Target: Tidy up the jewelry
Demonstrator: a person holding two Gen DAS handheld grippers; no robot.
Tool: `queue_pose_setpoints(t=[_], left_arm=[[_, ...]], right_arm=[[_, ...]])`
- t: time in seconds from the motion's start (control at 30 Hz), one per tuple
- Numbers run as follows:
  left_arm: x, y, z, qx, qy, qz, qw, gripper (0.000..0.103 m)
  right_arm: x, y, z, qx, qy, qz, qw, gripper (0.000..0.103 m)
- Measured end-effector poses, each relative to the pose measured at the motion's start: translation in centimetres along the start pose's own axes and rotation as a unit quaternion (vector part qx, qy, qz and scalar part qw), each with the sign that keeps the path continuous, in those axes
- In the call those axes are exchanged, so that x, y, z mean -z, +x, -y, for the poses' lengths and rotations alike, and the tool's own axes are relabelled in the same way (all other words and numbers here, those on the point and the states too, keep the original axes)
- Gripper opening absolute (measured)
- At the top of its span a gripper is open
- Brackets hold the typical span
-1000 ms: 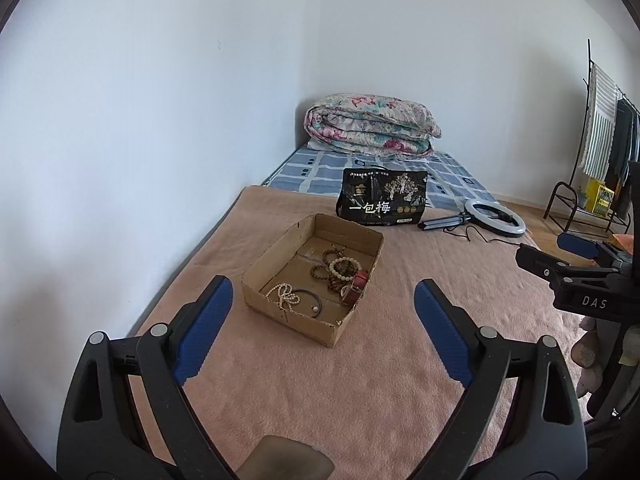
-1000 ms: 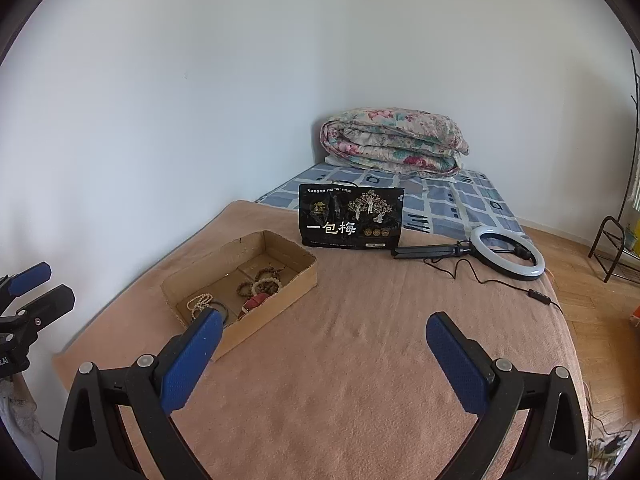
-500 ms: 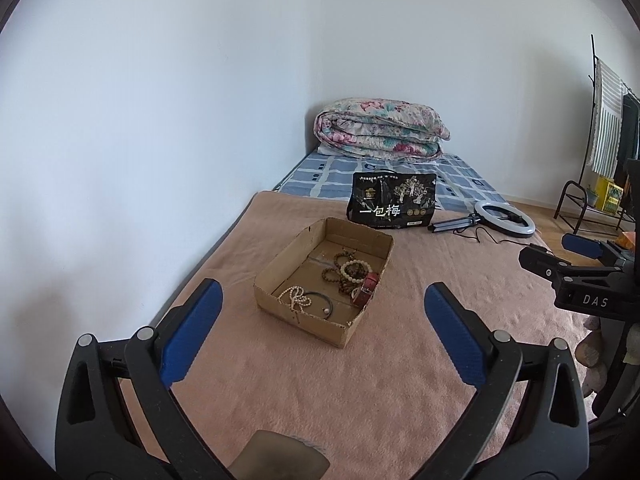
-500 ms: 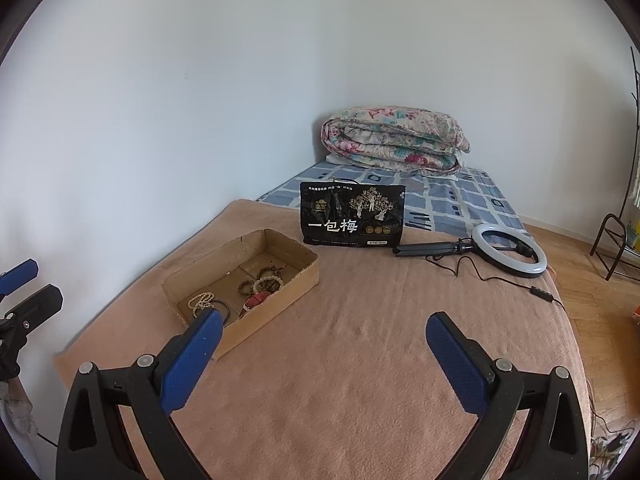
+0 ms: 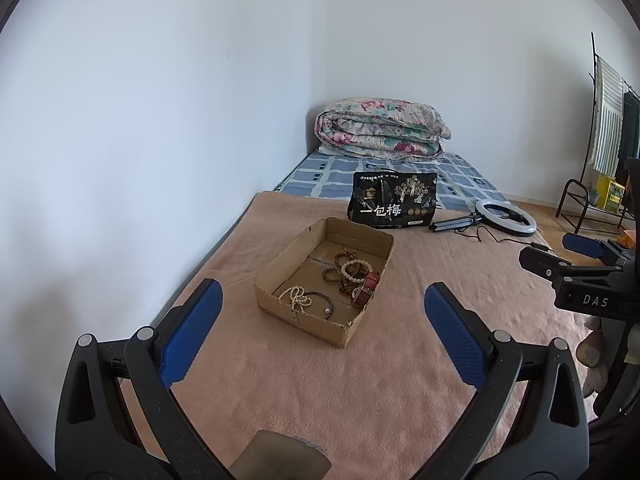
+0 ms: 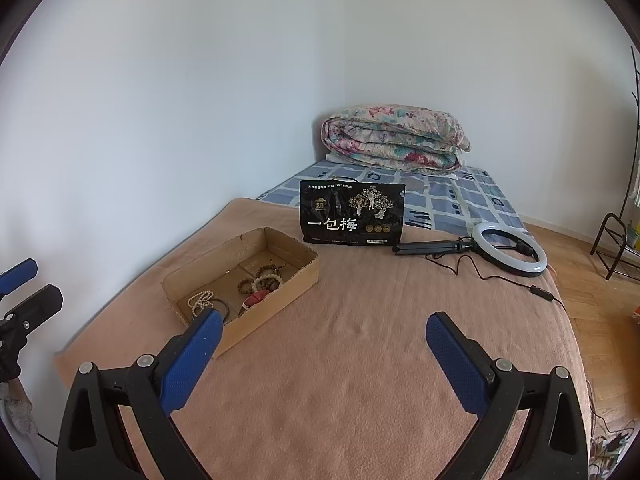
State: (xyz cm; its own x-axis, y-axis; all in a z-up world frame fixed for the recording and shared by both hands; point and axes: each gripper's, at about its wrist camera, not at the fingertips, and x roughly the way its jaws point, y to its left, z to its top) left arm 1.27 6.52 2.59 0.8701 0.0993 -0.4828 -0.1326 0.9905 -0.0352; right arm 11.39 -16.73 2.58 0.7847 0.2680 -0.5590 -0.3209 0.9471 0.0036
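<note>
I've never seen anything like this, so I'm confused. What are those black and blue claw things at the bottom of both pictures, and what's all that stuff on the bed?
Each claw is a hand-held gripper: a person carries one in each hand, and a little camera sits on each, looking out along its two fingers. One picture comes from the left hand-held gripper, the other from the right hand-held gripper. Both stand open and hold nothing.

On the pink blanket sits a cardboard box with jewelry inside: a white bead string, brown bead bracelets and something red. Behind the box stands a black bag, with a ring light lying beside it. A folded flowery quilt rests at the far end.
</note>
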Motion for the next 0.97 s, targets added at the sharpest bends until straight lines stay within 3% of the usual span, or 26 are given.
queue_pose_setpoints(t=[0.97], left_arm=[[0.61, 0.64, 0.38, -0.013, 0.0, -0.005, 0.9999, 0.103]], right_arm=[[0.27, 0.37, 0.3, -0.001, 0.01, -0.008, 1.0, 0.103]])
